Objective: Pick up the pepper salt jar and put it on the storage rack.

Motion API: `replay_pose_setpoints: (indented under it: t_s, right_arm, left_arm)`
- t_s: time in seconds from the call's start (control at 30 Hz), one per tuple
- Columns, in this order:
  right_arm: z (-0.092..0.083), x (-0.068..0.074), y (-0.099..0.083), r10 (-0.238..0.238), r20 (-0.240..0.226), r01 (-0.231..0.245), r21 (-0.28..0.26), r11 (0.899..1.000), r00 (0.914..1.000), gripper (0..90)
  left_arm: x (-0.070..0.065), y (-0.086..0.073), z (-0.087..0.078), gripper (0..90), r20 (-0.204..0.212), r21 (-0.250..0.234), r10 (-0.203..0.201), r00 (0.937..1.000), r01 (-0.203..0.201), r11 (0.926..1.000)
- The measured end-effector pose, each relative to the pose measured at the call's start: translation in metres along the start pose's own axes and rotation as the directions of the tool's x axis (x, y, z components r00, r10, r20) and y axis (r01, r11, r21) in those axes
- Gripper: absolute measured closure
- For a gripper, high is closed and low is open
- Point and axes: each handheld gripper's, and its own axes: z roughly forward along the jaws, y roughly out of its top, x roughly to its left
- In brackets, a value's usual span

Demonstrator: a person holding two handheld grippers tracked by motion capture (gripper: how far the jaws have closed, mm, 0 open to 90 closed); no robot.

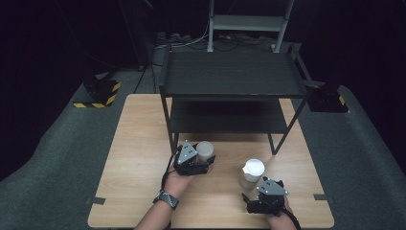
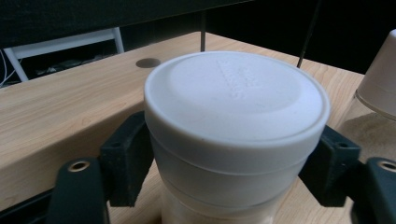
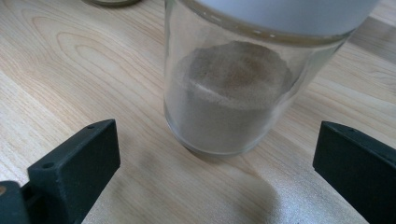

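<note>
Two glass jars with white lids stand on the wooden table [image 1: 139,143]. My left gripper [image 1: 198,162] [image 2: 231,163] is shut on the left jar [image 1: 206,150] [image 2: 233,116], its jaws pressing the sides just under the lid. The right jar [image 1: 252,172] [image 3: 233,93] holds brownish powder and stands upright on the table. My right gripper [image 1: 256,192] [image 3: 217,158] is open just short of it, with wide gaps between the jaws and the glass. The right jar's edge [image 2: 380,79] also shows in the left gripper view.
A black two-tier metal rack [image 1: 232,76] stands on the far half of the table, its front legs close behind the jars. A white frame [image 1: 246,24] and cables lie on the floor beyond. Grey carpet surrounds the table.
</note>
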Motion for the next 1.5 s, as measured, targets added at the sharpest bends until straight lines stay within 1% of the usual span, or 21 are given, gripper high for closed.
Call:
replay_pose_setpoints:
  t_s: [0.07,0.13,0.2,0.37,0.43,0.67,0.7,0.73,0.83,0.97,1.03,1.13,1.23,1.3,1.5]
  right_arm:
    - [0.000,0.000,0.000,0.001,0.000,-0.001,-0.001,1.000,1.0000,0.0]
    - [0.000,0.000,0.000,0.004,-0.001,-0.004,0.000,1.000,1.0000,0.0]
    - [0.000,0.000,0.000,0.002,-0.001,-0.002,0.001,1.000,1.0000,0.0]
    - [0.000,0.000,0.000,0.004,-0.002,-0.004,0.001,1.000,1.0000,0.0]
    - [0.000,-0.001,0.000,0.005,-0.002,-0.005,0.000,1.000,1.0000,0.0]
    - [0.000,-0.001,0.000,0.006,-0.005,-0.006,0.000,1.000,1.0000,0.0]
    - [0.000,-0.001,0.000,0.005,-0.005,-0.005,0.001,1.000,1.0000,0.0]
    - [0.000,-0.001,0.000,0.005,-0.005,-0.005,0.001,1.000,1.0000,0.0]
    - [0.000,-0.001,0.000,0.004,-0.005,-0.004,0.000,1.000,1.0000,0.0]
    - [0.000,0.000,0.000,0.001,-0.003,-0.001,0.001,1.000,1.0000,0.0]
    - [0.000,0.000,0.000,-0.001,-0.002,0.001,0.001,1.000,1.0000,0.0]
    - [0.000,0.000,0.000,0.001,-0.002,-0.001,0.002,1.000,1.0000,0.0]
    - [0.000,0.000,0.000,0.001,-0.003,-0.001,0.002,1.000,1.0000,0.0]
    - [0.000,0.000,0.000,0.000,-0.003,0.000,0.002,1.000,1.0000,0.0]
    - [0.000,0.000,0.000,0.001,-0.002,-0.001,0.002,1.000,1.0000,0.0]
  left_arm:
    - [0.000,-0.001,0.000,30.4,0.003,0.000,0.003,1.0000,-0.003,1.0000]
    - [0.001,-0.002,0.000,31.3,0.008,-0.002,-0.006,1.0000,0.006,1.0000]
    - [0.000,-0.003,0.000,33.5,0.009,-0.008,-0.001,1.0000,0.001,1.0000]
    - [-0.001,-0.006,-0.001,34.1,0.005,-0.018,-0.019,0.9998,0.019,0.9997]
    - [-0.002,-0.004,-0.002,34.2,0.001,-0.013,-0.006,1.0000,0.006,0.9999]
    - [-0.005,-0.003,-0.008,34.2,0.005,-0.022,0.006,1.0000,-0.006,0.9997]
    - [-0.005,-0.002,-0.010,34.2,0.007,-0.024,0.009,0.9999,-0.009,0.9997]
    - [-0.005,-0.001,-0.012,34.2,0.014,-0.030,0.001,0.9999,-0.001,0.9995]
    - [-0.006,0.003,-0.019,34.2,0.029,-0.044,-0.004,0.9996,0.005,0.9990]
    - [-0.010,0.010,-0.030,34.2,0.031,-0.070,0.018,0.9994,-0.015,0.9974]
    - [-0.011,0.013,-0.034,34.2,0.034,-0.076,0.016,0.9993,-0.013,0.9970]
    - [-0.013,0.020,-0.041,34.2,0.036,-0.079,0.029,0.9990,-0.026,0.9965]
    - [-0.013,0.025,-0.046,34.2,0.043,-0.089,0.023,0.9988,-0.019,0.9959]
    - [-0.013,0.029,-0.050,34.2,0.046,-0.095,0.027,0.9986,-0.022,0.9953]
    - [-0.017,0.041,-0.061,34.2,0.041,-0.114,0.062,0.9972,-0.057,0.9919]
